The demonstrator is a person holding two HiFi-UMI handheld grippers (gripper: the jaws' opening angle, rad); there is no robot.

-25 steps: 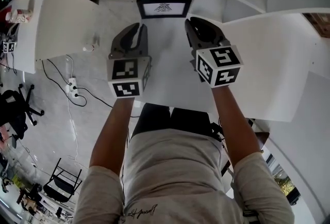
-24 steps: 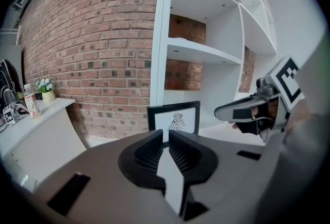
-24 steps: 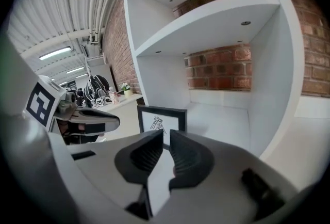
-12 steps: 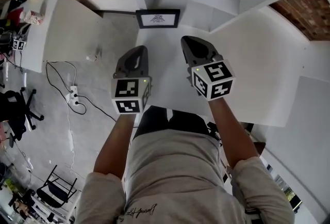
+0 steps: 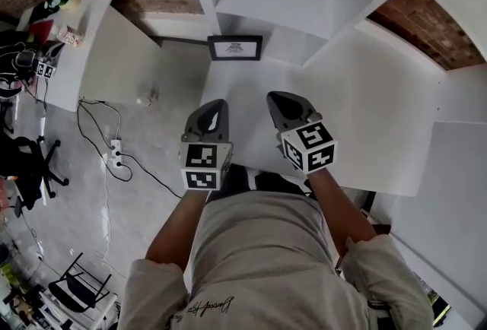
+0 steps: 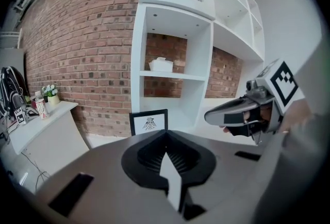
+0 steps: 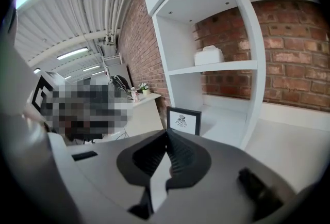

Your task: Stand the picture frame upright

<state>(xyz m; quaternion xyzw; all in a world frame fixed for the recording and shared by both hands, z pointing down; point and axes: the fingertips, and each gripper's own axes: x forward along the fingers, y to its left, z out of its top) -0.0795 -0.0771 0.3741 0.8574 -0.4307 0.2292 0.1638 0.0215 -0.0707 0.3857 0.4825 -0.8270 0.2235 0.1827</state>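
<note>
1. Red brick wall (image 6: 77, 37): fills the upper left of the left gripper view.
2. White shelving unit (image 6: 175, 37): stands against that wall, centre frame.
3. Grey floor (image 5: 91, 207): lower left of the head view, with a black office chair (image 5: 27, 169) and a power strip (image 5: 116, 147) on it.
4. Ceiling strip light (image 7: 72, 54): lit, upper left of the right gripper view.

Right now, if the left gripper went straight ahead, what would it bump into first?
Probably the frame, standing upright at the table's far edge. The shut, empty left gripper points almost at it, with only table between. It might slip just past its right side.
</note>
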